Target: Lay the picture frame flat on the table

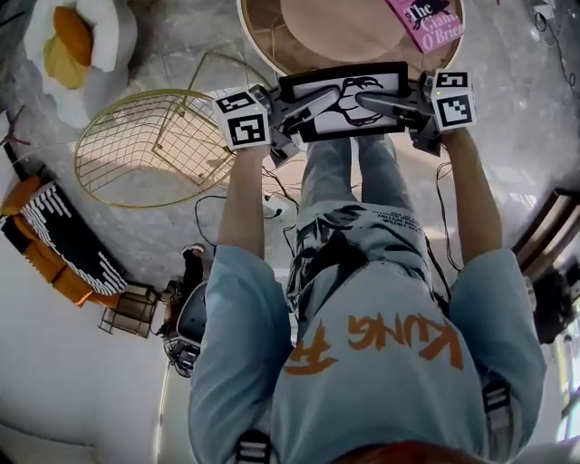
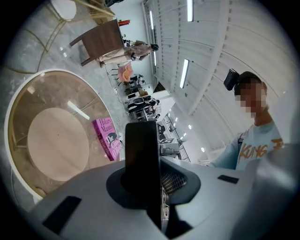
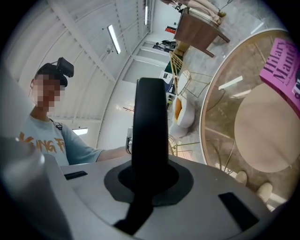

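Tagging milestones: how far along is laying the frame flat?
Done: the black picture frame with a bird drawing is in the air, clamped at its ends by the left tongs and right tongs. In hand: it hangs face-up at the near edge of the round glass table. Left: lower it onto the glass, clear of the pink book, and release.

Pink book (image 1: 428, 20) on the round table (image 1: 258, 45), close to its rim: the cover reads "Hilary Mantel" at the top and "The Giant, O'Brien" under it, cropped in every view. Person's light-blue T-shirt (image 1: 381, 362), on the near side of the table: big orange letters "KUNG F", probably "KUNG FU", the last letter unclear.
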Available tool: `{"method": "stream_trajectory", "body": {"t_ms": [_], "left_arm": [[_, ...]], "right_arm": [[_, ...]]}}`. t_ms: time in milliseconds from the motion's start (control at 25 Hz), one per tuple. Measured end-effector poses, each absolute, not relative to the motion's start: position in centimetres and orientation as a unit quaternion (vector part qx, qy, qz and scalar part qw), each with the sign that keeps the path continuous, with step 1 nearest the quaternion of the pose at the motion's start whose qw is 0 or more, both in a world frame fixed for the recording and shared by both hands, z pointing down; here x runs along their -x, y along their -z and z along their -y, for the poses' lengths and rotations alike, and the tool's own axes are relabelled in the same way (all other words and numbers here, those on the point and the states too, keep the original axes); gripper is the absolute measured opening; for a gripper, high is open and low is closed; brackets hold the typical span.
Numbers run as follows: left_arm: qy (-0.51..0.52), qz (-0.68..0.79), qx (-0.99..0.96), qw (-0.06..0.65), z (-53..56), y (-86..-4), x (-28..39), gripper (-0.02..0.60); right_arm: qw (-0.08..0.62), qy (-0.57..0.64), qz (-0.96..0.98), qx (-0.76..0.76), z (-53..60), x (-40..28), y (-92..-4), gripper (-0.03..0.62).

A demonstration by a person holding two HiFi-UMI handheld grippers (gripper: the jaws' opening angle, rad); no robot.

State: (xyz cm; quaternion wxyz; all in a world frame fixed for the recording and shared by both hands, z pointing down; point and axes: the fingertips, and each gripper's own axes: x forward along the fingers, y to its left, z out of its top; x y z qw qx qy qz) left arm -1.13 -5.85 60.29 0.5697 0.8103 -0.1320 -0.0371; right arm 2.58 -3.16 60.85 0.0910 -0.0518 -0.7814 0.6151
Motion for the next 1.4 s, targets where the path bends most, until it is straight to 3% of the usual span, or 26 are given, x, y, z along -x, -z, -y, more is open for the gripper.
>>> {"method": "stream_trajectory", "body": {"t_ms": [960, 1400], "left_arm": [[0.04, 0.11, -0.765, 0.633, 5.7, -62.2, 1.0, 0.074], [0.015, 0.118, -0.765, 0.633, 5.0, -63.7, 2.4, 0.115]], "right_arm": [[0.103, -0.675, 0.73, 0.031, 2.9, -2.8, -62.1, 0.011], [0.113, -0.665, 0.737, 0.029, 2.4, -3.1, -62.8, 0.005]]}}
